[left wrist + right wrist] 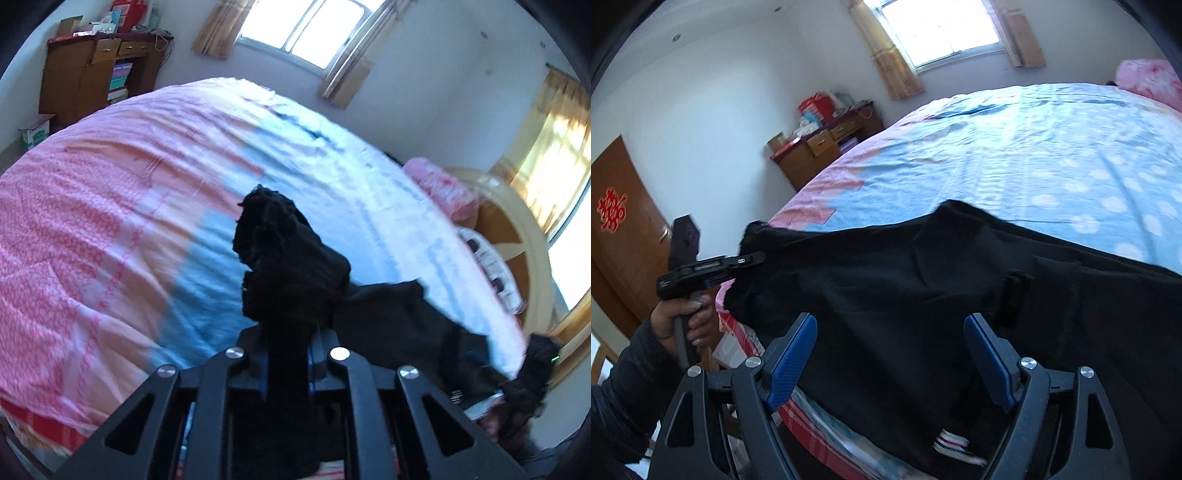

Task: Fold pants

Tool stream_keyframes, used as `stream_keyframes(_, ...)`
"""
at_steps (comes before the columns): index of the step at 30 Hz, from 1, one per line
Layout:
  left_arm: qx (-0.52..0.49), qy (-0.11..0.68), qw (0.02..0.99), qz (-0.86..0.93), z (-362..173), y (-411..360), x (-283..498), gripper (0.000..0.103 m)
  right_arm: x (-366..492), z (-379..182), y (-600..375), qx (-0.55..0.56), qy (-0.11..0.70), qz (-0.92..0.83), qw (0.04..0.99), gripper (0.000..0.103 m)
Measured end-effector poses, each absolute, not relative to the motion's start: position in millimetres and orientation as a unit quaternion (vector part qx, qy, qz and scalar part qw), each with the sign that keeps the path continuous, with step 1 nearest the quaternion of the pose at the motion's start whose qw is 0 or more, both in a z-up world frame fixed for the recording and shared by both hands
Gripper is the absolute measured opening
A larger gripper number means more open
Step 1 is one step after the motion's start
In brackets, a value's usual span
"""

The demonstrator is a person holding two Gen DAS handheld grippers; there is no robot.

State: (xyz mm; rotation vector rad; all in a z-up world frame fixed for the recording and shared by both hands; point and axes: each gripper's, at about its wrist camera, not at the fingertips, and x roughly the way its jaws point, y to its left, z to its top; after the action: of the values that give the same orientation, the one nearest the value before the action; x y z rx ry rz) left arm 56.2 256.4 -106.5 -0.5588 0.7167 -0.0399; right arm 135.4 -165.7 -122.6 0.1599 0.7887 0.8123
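Between left tongs (286,332), pants (905,280), grip hidden

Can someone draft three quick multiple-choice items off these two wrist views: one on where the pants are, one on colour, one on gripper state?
1. Where do the pants lie?
A. On the floor
B. Along the near edge of the bed
C. On the wooden cabinet

2. What colour are the pants?
A. Black
B. Pink
C. Pale blue

3. How does the left gripper stand?
A. Open above the bed
B. Shut on nothing
C. Shut on the pants

Key: 1 B, dark cloth spreads over the bed's near edge in the right wrist view. 2 A, the cloth is black against pink and blue bedding. 3 C, a bunch of cloth stands out from between its closed fingers, while the right gripper is open.
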Motion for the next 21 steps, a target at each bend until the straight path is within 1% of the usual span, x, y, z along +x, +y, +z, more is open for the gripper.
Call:
stream_keyframes(6,-0.265,0.326,0.904,-0.080,-51.5,197.2,61.3,0.013,133.3,-111.7,-209.7,0.107,0.347,0.341,0.867,0.083)
stream_keyframes(12,-0.275,0.314,0.895,-0.159,-17.8,122.0,86.0,0.013,131.4,-91.1,-265.6,0.137,0.310,0.277,0.899,0.083)
stream_keyframes(16,-0.288,0.314,0.882,-0.199,-7.5,71.1,109.8,0.013,124.3,-84.5,-308.0,0.159,0.288,0.228,0.917,0.083)
stream_keyframes(21,-0.259,0.342,0.871,-0.240,-14.7,0.0,137.1,0.013,117.2,-89.8,-352.8,0.178,0.275,0.148,0.933,0.083)
